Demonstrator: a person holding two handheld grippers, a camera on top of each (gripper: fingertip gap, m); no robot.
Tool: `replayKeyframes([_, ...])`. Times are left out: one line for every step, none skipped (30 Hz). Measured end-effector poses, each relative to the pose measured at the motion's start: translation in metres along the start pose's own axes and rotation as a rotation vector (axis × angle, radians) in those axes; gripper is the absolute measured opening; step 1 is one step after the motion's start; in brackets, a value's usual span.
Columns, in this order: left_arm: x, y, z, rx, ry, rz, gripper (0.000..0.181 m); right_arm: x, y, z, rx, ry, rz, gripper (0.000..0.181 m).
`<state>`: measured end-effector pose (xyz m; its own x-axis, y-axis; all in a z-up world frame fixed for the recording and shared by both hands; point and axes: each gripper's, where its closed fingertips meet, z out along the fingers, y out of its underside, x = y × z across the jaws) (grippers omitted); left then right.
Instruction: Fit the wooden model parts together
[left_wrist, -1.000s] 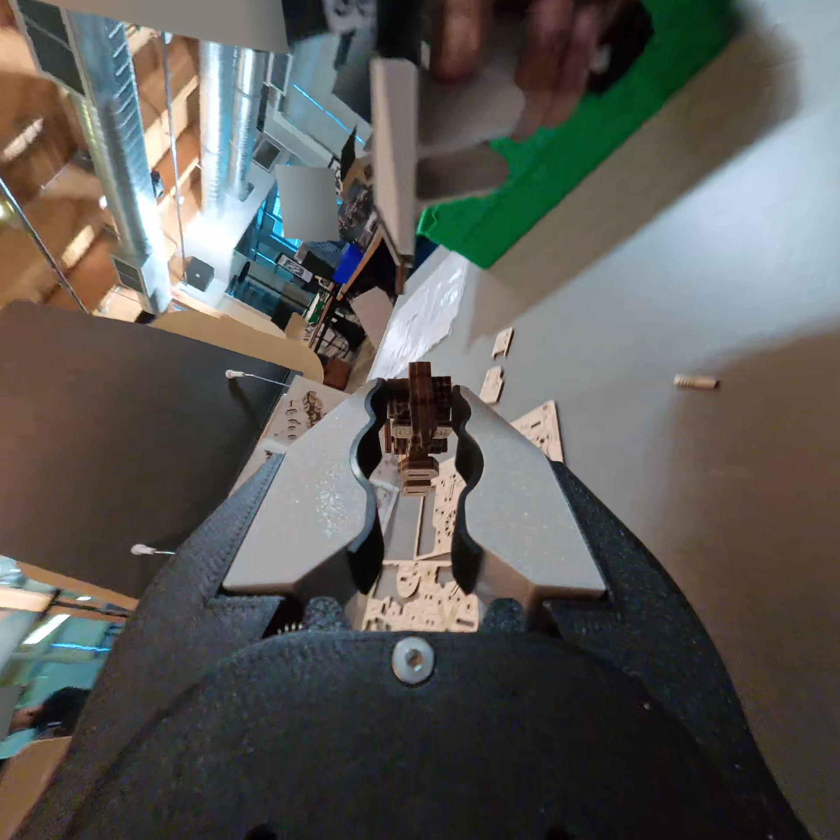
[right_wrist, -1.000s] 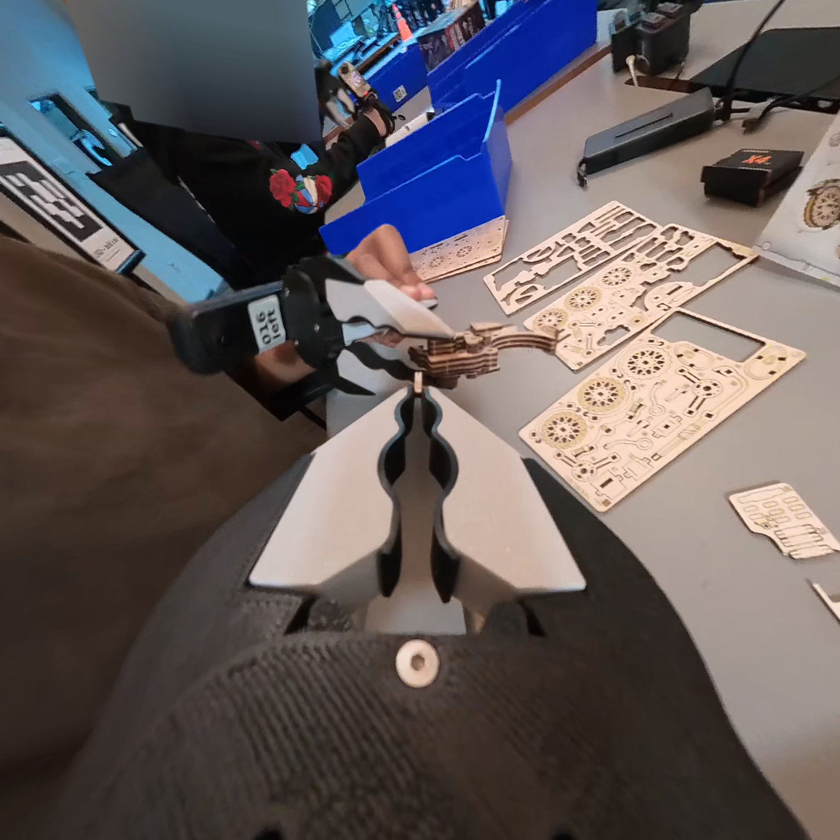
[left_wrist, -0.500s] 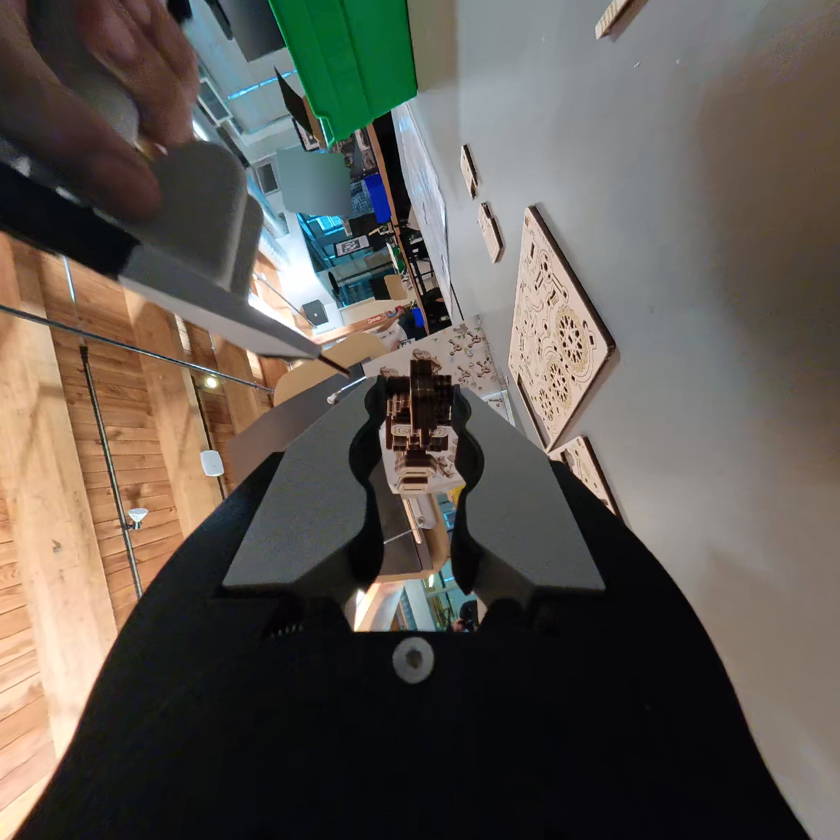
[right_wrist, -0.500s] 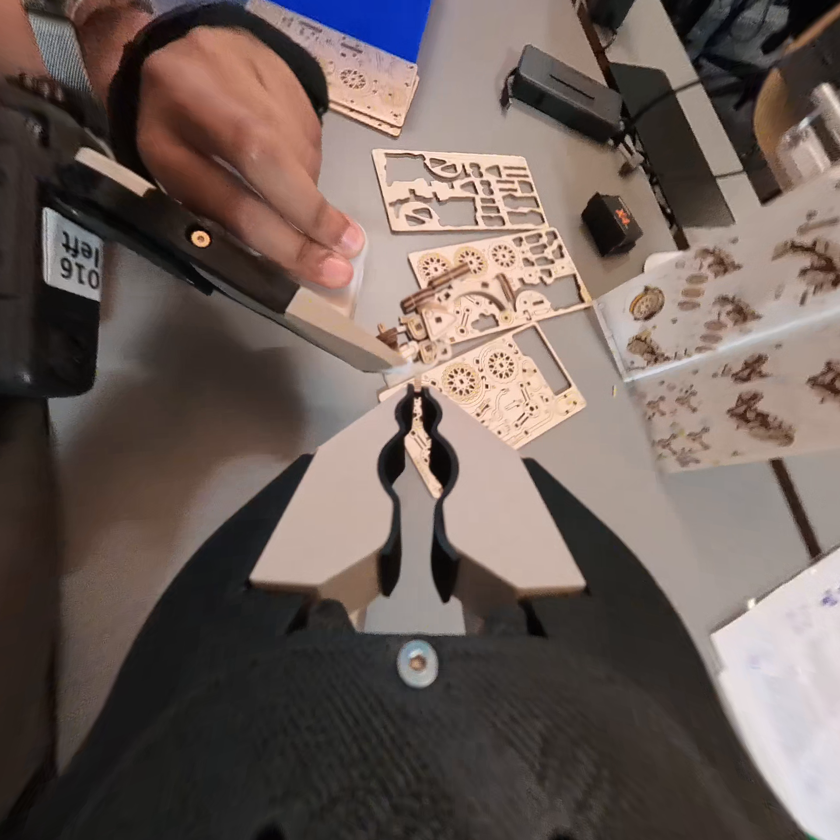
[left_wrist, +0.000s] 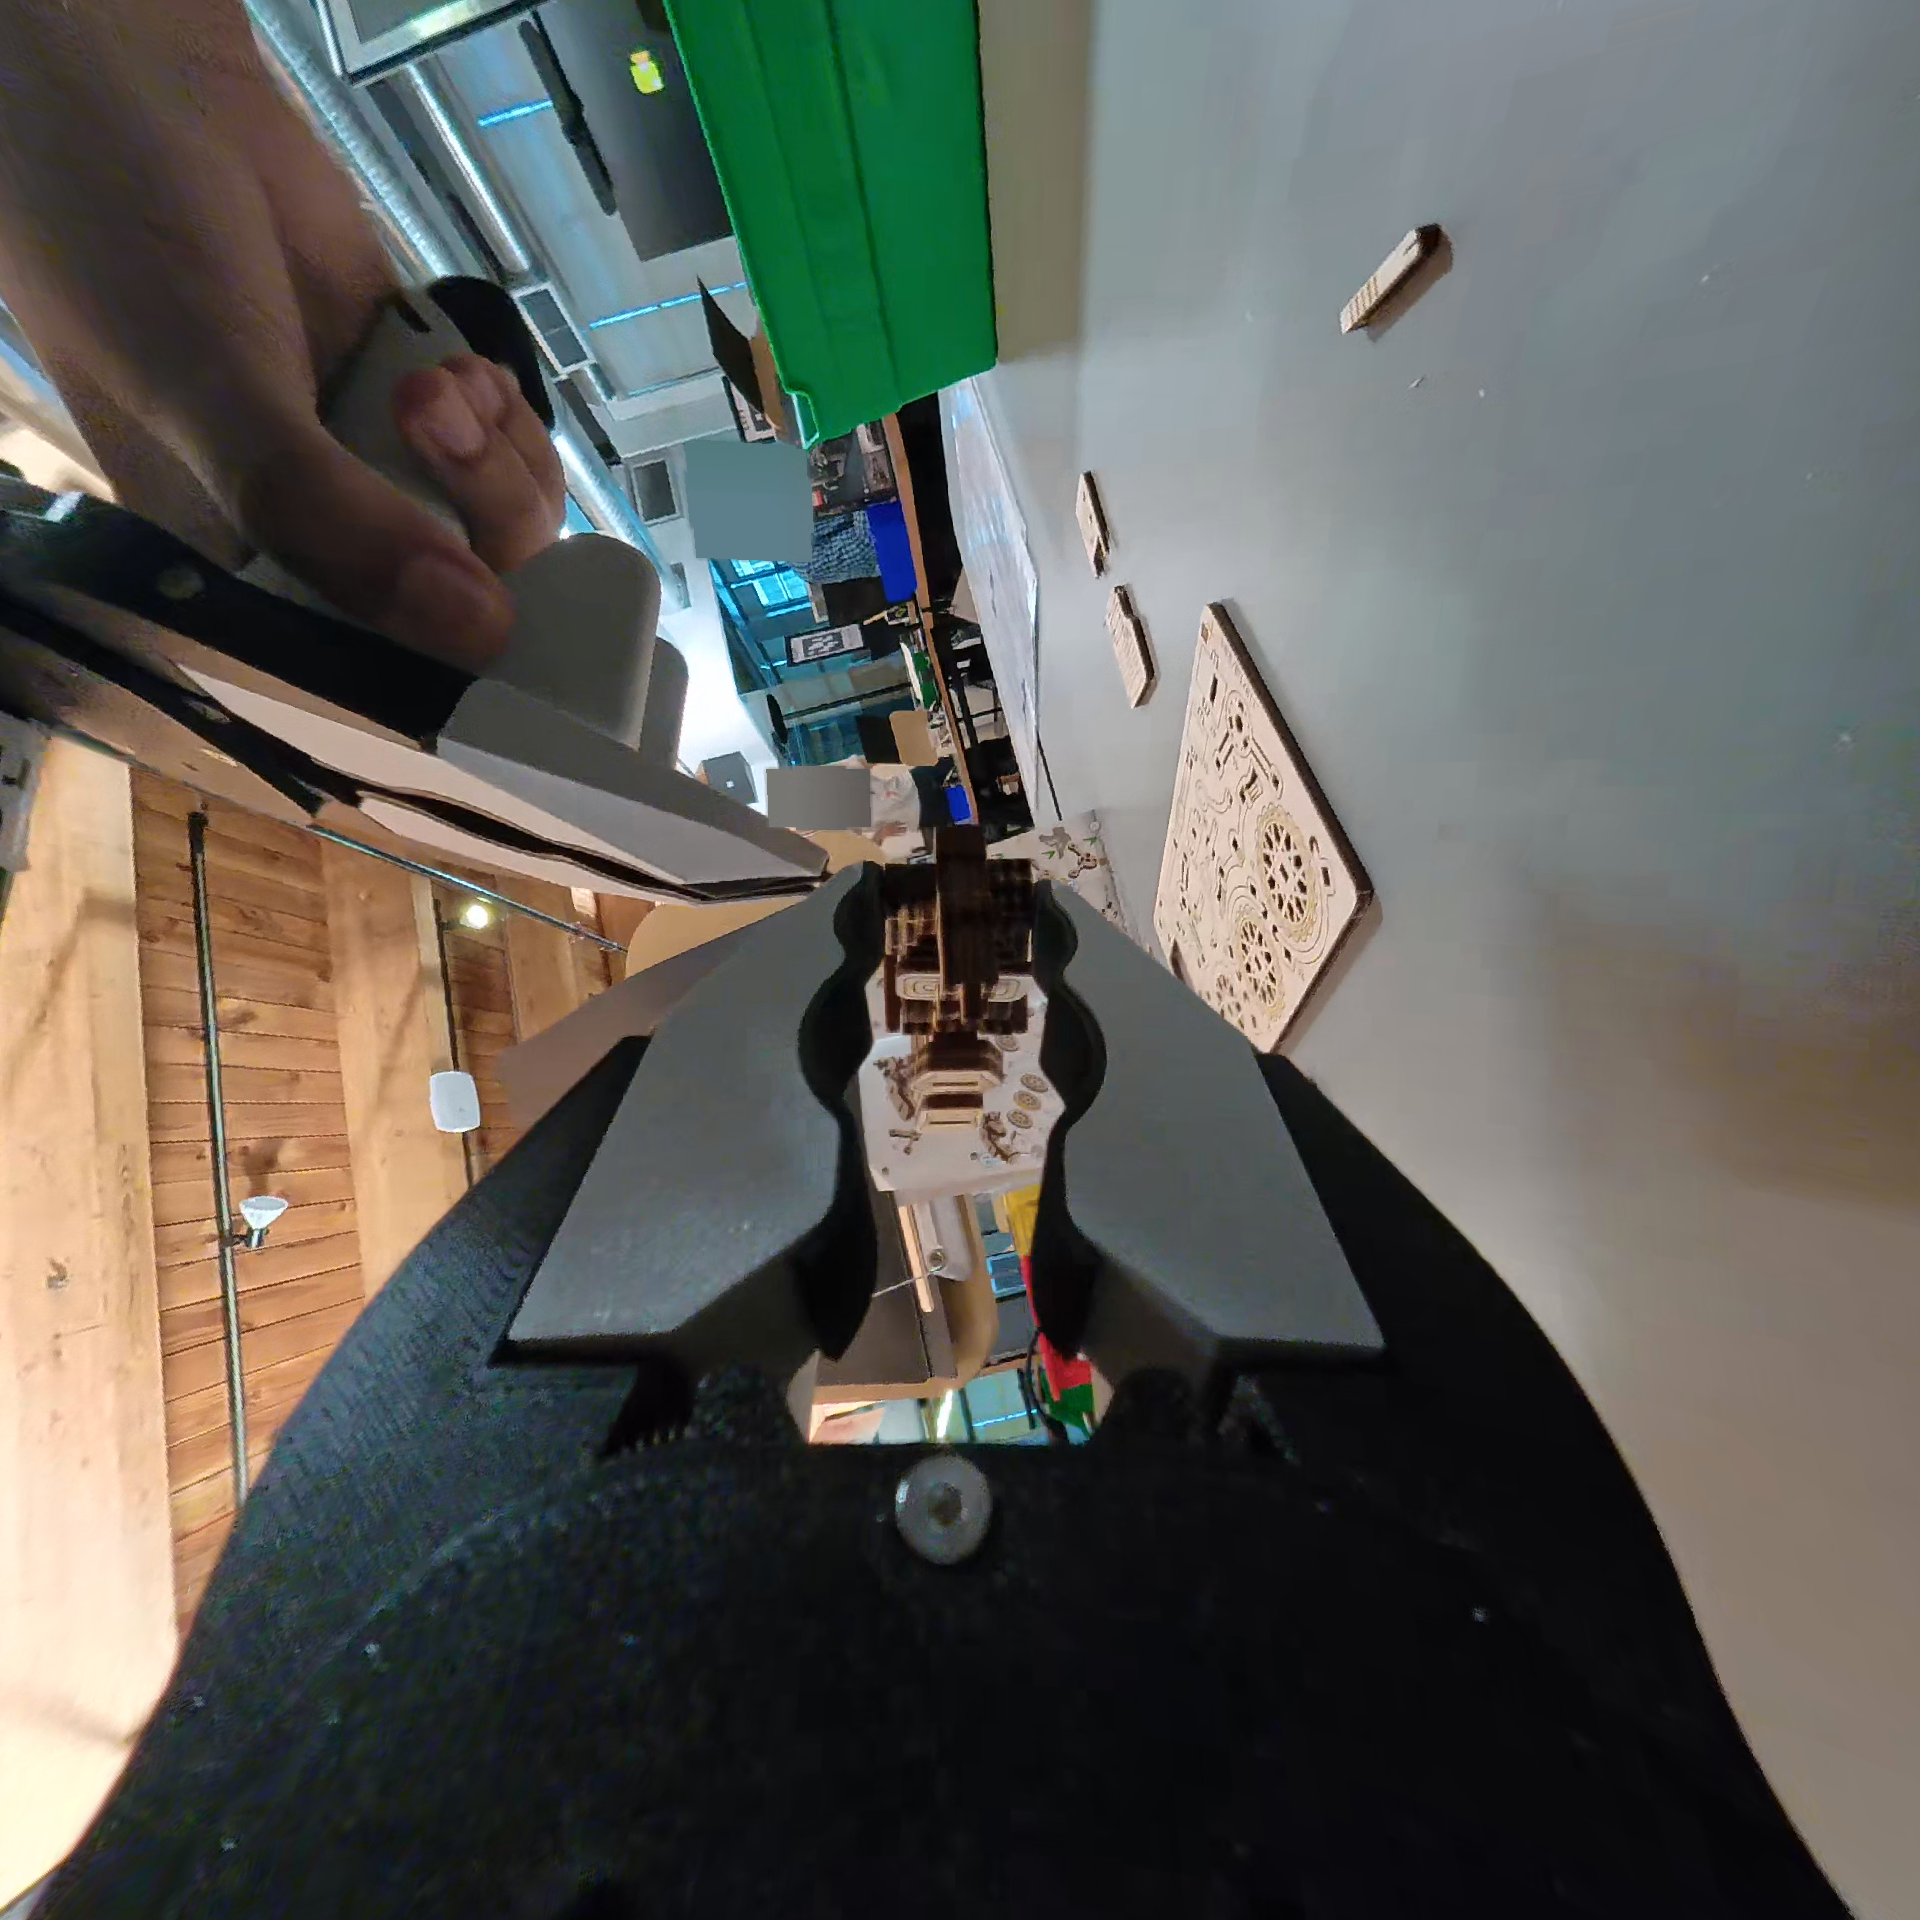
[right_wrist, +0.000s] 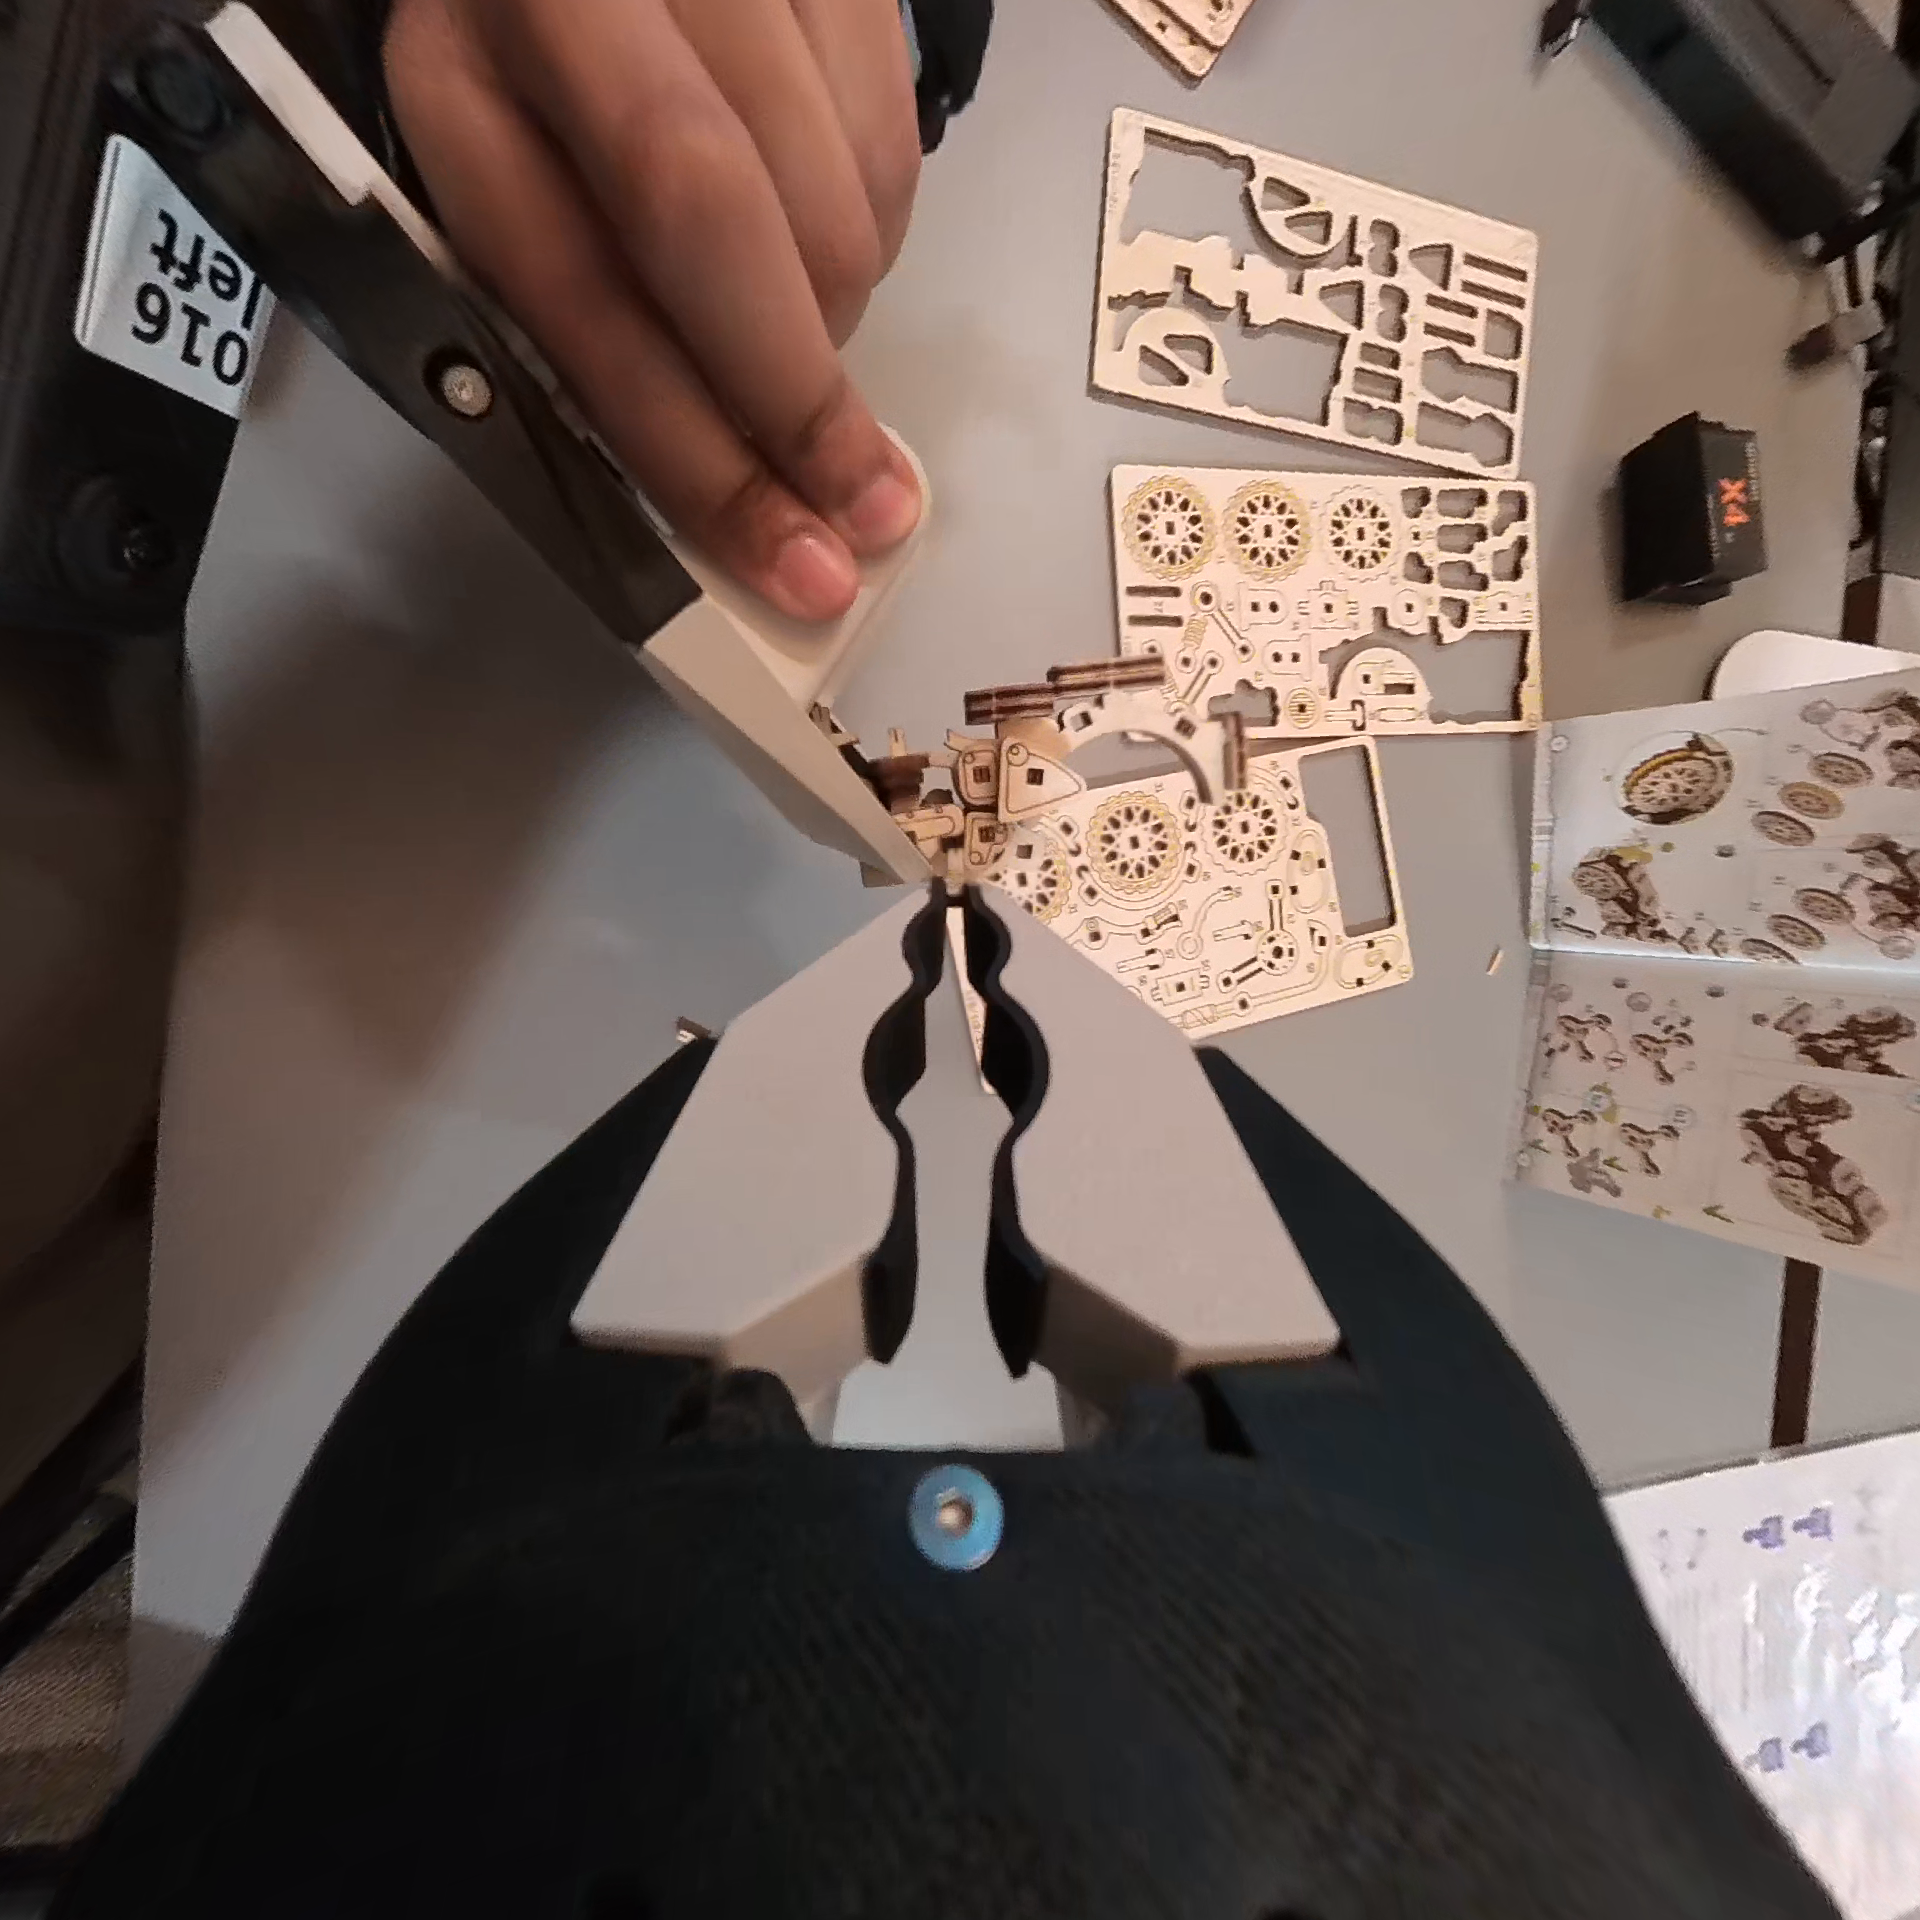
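Note:
My left gripper (left_wrist: 951, 909) is shut on a small brown layered wooden model (left_wrist: 956, 940), held in the air with the view rolled sideways. In the right wrist view the model (right_wrist: 1013, 774) sticks out of the left gripper's pale fingers (right_wrist: 831, 790), with a curved arm and a stacked bar reaching right. My right gripper (right_wrist: 954, 902) is shut, pinching a tiny wooden pin (right_wrist: 954, 883) at its tip, right under the model's near end. In the left wrist view the right gripper (left_wrist: 805, 878) comes in from the left, its tip against my left finger.
Laser-cut wooden sheets (right_wrist: 1314, 296) (right_wrist: 1325, 608) (right_wrist: 1236, 904) lie on the grey table (right_wrist: 520, 935) below the model. An instruction sheet (right_wrist: 1725, 935) and a black box (right_wrist: 1694, 525) are to the right. A green bin (left_wrist: 852, 208) and a loose wooden strip (left_wrist: 1392, 278) show in the left wrist view.
Both grippers have rolled and drawn together. The right gripper's tip with the pin has closed in on the model's near end; the left gripper keeps its hold on the model.

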<state>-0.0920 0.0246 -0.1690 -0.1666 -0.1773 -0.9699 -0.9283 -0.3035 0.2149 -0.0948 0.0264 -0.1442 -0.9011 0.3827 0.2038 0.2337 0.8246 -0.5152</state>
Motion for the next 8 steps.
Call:
replayKeyframes([0.0000,-0.0001,0.0003,0.002,0.001,-0.005,0.026,-0.0009,-0.0007,0.0003,-0.002,-0.009,-0.001,0.000])
replayKeyframes([-0.0005,0.0000,0.0006,0.004,-0.001,-0.009,0.026,-0.0023,-0.0009,0.0007,-0.006,-0.021,-0.004,0.001])
replayKeyframes([-0.0009,-0.0002,0.0009,0.005,0.000,-0.014,0.026,-0.0027,-0.0010,0.0010,-0.012,-0.026,-0.006,0.001])
replayKeyframes([-0.0021,-0.0002,0.0012,0.008,-0.005,-0.015,0.026,-0.0028,-0.0008,0.0014,-0.019,-0.029,-0.009,0.001])
replayKeyframes([-0.0030,-0.0002,0.0015,0.009,-0.008,-0.016,0.026,-0.0032,-0.0001,0.0020,-0.029,-0.032,-0.013,0.001])
replayKeyframes([-0.0037,-0.0005,0.0017,0.009,-0.008,-0.019,0.026,-0.0034,0.0005,0.0025,-0.040,-0.034,-0.018,0.001])
replayKeyframes([-0.0036,-0.0005,0.0017,0.012,-0.009,-0.020,0.026,-0.0034,0.0010,0.0029,-0.050,-0.035,-0.024,0.001])
replayKeyframes([-0.0033,-0.0004,0.0024,0.012,-0.007,-0.020,0.026,-0.0037,0.0012,0.0032,-0.058,-0.038,-0.029,0.001])
